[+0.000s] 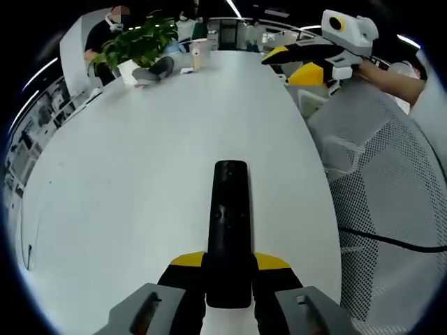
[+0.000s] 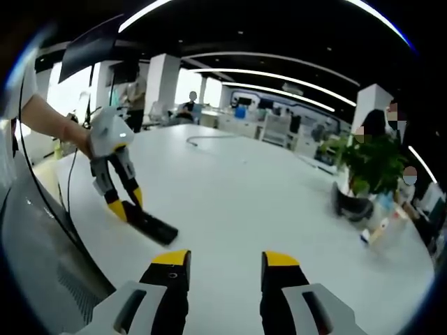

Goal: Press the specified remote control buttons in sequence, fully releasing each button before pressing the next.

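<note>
Two hand-held grippers are in use, each with black jaws tipped in yellow and grey moulded bodies. The left hand-held gripper (image 1: 229,269) is closed on the near end of the remote control (image 1: 230,230), with one yellow-tipped jaw on each long side. The remote control is a slim, elongated black bar with rounded corners and a smooth, slightly glossy face; a few small round buttons sit along its centre line, their markings too small to read. It points away from the gripper over the bench (image 1: 140,181), whose top is white, smooth and matt, with a curved outer edge.

In the right gripper view, the right hand-held gripper (image 2: 225,269) has its jaws parted with a clear gap and nothing between them. Beyond it, the left hand-held gripper slants down toward the bench top with the remote control (image 2: 155,227) in its tips, the remote's free end close to the surface; contact cannot be confirmed.

Beside the remote control, off the bench edge, stands a chair (image 1: 391,209) with a white perforated mesh back. At the far end of the bench from the remote control stands a leafy green plant (image 1: 136,38) in a white pot, with a grey rounded object just beside it.
</note>
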The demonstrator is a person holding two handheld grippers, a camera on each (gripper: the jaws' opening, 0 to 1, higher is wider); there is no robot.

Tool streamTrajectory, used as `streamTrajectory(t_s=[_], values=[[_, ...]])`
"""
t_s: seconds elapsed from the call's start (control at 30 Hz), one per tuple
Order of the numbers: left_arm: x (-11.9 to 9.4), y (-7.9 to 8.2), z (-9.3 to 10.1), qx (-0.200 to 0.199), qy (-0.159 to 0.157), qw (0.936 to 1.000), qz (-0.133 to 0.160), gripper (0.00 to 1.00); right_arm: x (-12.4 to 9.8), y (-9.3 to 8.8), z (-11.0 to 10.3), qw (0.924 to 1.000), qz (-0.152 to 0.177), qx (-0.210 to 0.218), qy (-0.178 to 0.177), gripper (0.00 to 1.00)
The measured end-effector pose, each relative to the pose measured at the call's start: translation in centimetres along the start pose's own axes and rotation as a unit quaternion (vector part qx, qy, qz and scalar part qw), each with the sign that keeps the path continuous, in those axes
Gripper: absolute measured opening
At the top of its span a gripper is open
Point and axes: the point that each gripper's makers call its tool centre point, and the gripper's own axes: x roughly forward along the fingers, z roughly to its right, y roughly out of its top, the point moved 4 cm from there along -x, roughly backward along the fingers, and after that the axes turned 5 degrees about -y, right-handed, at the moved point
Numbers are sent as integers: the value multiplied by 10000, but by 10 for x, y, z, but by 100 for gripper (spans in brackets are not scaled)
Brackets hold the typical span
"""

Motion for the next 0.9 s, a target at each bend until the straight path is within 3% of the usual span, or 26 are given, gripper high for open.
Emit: streamTrajectory(t_s=[0.9], values=[[1, -3, 17, 10, -31, 10000, -21, 24, 0, -1, 0, 10000, -13, -2, -13, 36]])
